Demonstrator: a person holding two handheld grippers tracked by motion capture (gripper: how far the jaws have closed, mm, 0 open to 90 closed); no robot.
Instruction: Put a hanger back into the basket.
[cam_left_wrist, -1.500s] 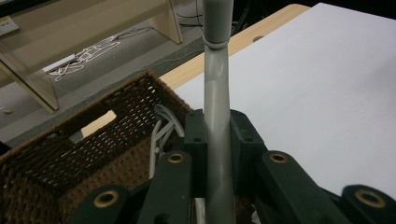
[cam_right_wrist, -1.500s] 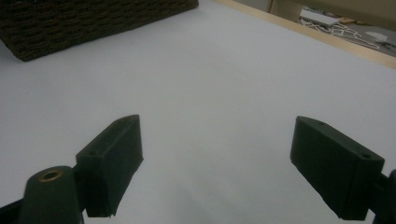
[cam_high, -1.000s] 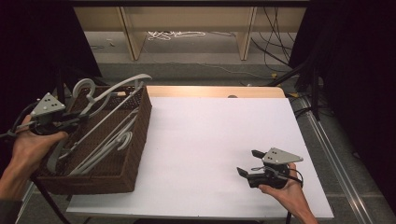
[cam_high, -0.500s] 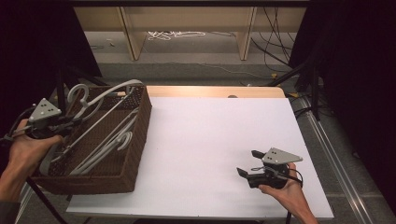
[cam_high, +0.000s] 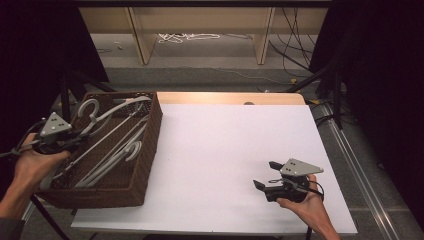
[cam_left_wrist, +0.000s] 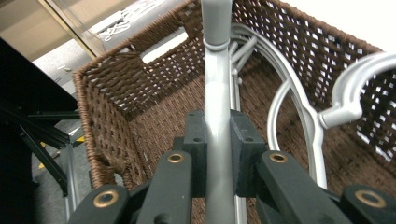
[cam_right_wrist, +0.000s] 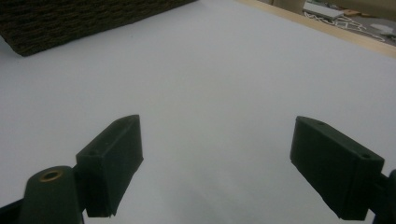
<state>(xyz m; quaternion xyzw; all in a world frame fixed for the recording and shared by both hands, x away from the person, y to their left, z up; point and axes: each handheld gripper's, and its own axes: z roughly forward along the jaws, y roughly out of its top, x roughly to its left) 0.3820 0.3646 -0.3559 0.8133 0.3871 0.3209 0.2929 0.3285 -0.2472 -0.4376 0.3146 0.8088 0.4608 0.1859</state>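
Left gripper (cam_left_wrist: 218, 154) pinches the grey bar of a plastic hanger (cam_left_wrist: 217, 93) at the near left edge of a brown wicker basket (cam_high: 150, 145), its jaws pressed against both sides of the bar, while more pale grey hangers (cam_high: 117, 152) lie in a loose pile inside the basket. Right gripper (cam_high: 265, 176) rests low over the near right part of the table, held in a hand (cam_high: 305, 205), its jaws spread wide with nothing but white surface between them. Underneath is a table (cam_high: 235, 150) with a plain white top and a strip of pale wood along its far edge; the basket sits on its left end, well apart from the right gripper. Beyond the table, a grey floor runs to light wooden furniture legs (cam_high: 140, 35), with tangled white cable (cam_high: 187, 36) and black leads lying there, and dark drapes close in both sides.
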